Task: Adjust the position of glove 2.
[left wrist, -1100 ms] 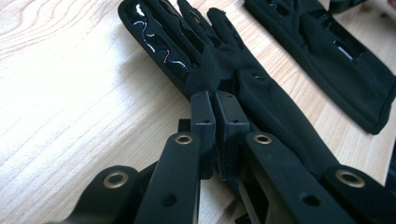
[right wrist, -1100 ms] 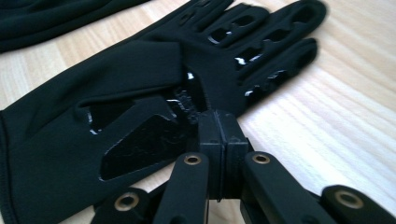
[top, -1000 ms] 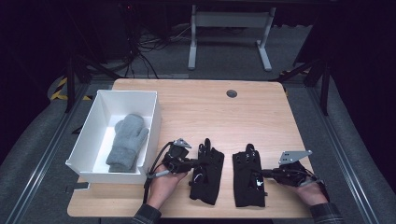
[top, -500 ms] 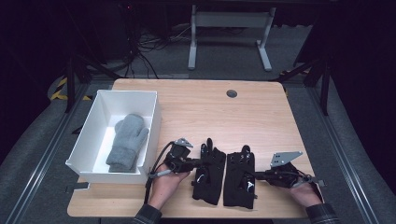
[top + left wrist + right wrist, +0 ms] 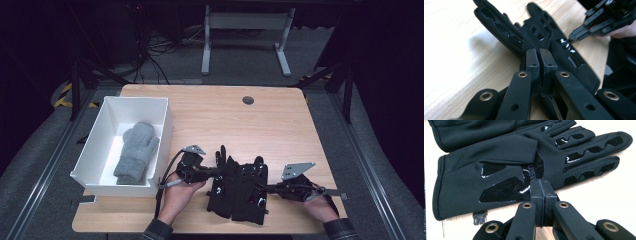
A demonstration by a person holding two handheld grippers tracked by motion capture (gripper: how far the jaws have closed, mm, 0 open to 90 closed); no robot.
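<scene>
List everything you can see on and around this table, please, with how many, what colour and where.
black gloves: two, black with glossy grip patches, flat side by side on the near middle of the table
mitten: one, grey, lying inside the box
box: one, white, open-topped, on the left part of the table
table: one, light wood top, with a dark round grommet near its far edge
desk frame: one, pale grey, on the floor beyond the table
cables: several, dark, on the floor at the far left
left gripper: one, black, jaws shut at the edge of the left glove
right gripper: one, black, jaws shut at the edge of the right glove
hands: two, at the near edge, each holding a gripper
</scene>
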